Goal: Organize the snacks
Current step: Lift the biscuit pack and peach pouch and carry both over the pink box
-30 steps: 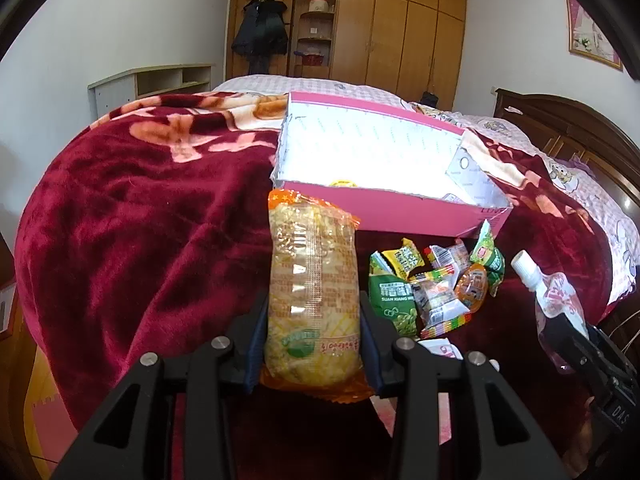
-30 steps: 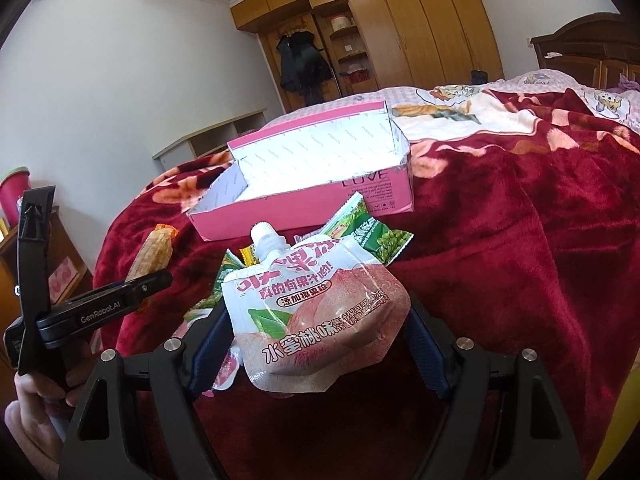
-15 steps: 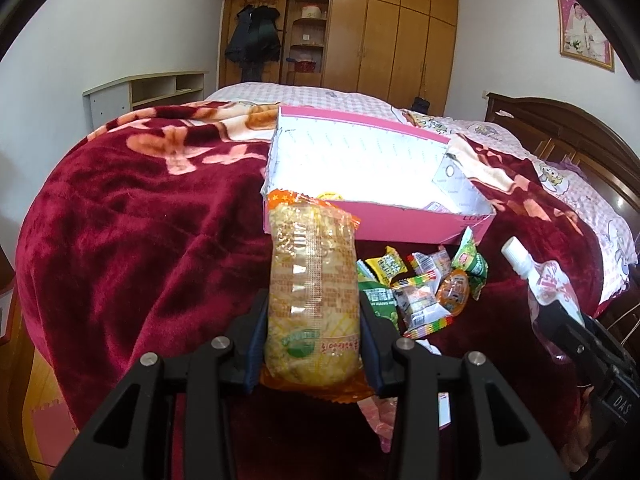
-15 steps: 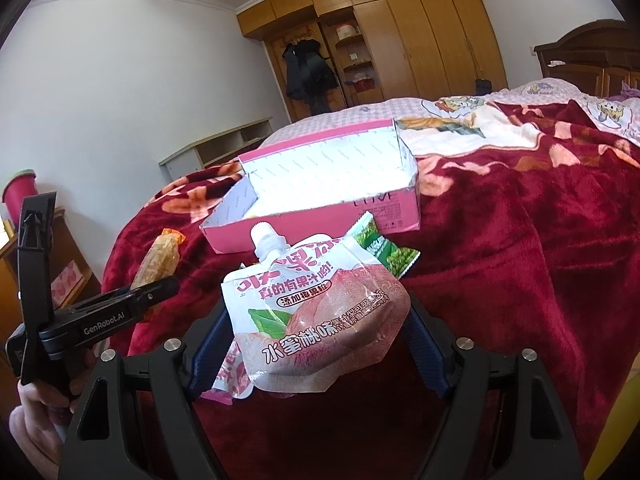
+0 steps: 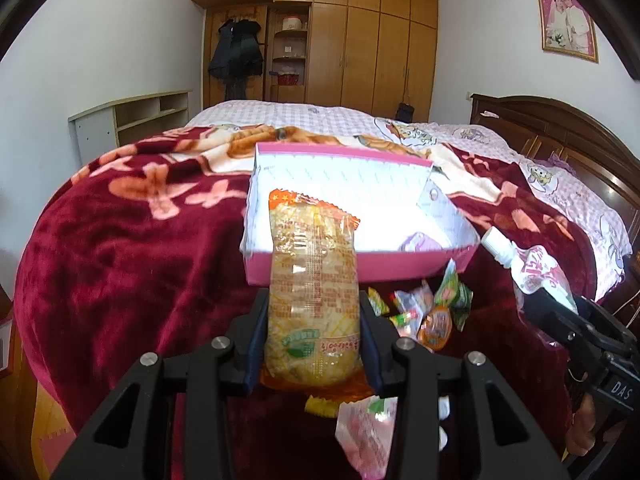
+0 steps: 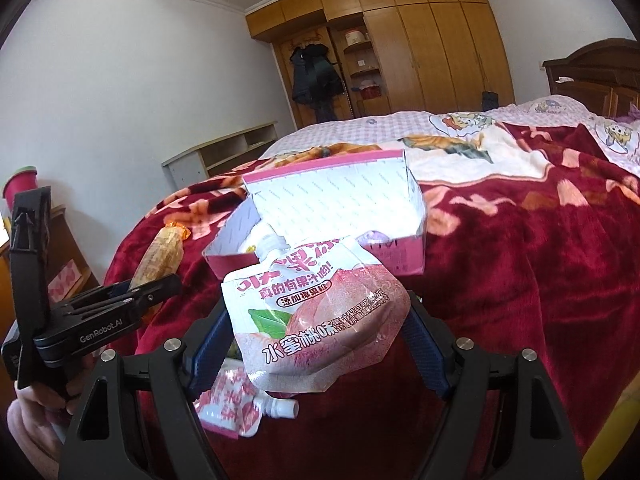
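Red blanket view (left wrist): left gripper [image 5: 314, 336] clamped on the yellow pack [image 5: 314, 292], pack standing upright between the pads.
what changed: box [image 5: 360, 268] sits lower in this view than a second ago and more of its white inside shows, so the pack is lifted clear of the blanket [image 5: 132, 248] and lines up with the near wall.
meaning: pickup looks done, the carry to the box is next I'd say.
loose snacks: small pile [image 5: 424, 312] on the blanket just in front of the box, not yet sorted.
edges/room: near box wall is the thing to clear; open blanket to the left of it, the right gripper close on the right.

Pink-pouch view (right wrist): right gripper [image 6: 316, 340] clamped on the peach pouch [image 6: 316, 316], spout pointing toward the box [image 6: 404, 256].
what changed: pouch is higher too, box further below it than before.
spare pouch: another pouch [image 6: 236, 404] lies flat under the jaws.
edges/room: left gripper [image 6: 148, 292] near on the left, so both heading for one box could bump; wide bare blanket on the right.
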A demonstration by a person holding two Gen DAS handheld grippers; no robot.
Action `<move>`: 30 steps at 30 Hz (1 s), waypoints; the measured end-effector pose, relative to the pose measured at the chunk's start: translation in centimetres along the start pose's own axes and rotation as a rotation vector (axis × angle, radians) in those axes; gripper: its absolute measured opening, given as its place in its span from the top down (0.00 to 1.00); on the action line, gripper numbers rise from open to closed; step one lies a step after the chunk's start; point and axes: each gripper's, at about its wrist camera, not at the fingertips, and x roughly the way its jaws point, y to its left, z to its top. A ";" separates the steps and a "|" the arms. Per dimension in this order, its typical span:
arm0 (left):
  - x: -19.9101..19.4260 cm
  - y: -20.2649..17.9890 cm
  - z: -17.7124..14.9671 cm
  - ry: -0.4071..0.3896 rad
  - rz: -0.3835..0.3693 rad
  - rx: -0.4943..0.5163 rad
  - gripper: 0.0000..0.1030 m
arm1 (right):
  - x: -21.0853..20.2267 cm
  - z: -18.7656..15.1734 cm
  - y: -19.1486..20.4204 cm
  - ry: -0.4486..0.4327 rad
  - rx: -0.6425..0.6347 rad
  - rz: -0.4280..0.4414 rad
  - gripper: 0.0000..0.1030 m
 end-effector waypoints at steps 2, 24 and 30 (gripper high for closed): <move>0.3 0.0 0.7 -0.011 0.009 0.007 0.59 | 0.3 0.8 0.0 -0.004 -0.005 -0.001 0.22; 6.6 -0.5 6.9 -0.020 0.016 0.064 0.59 | 6.2 6.2 -1.5 0.019 -0.023 -0.046 0.22; 9.8 -0.4 7.0 0.022 0.007 0.057 0.59 | 8.7 6.7 -2.0 0.043 -0.039 -0.061 0.22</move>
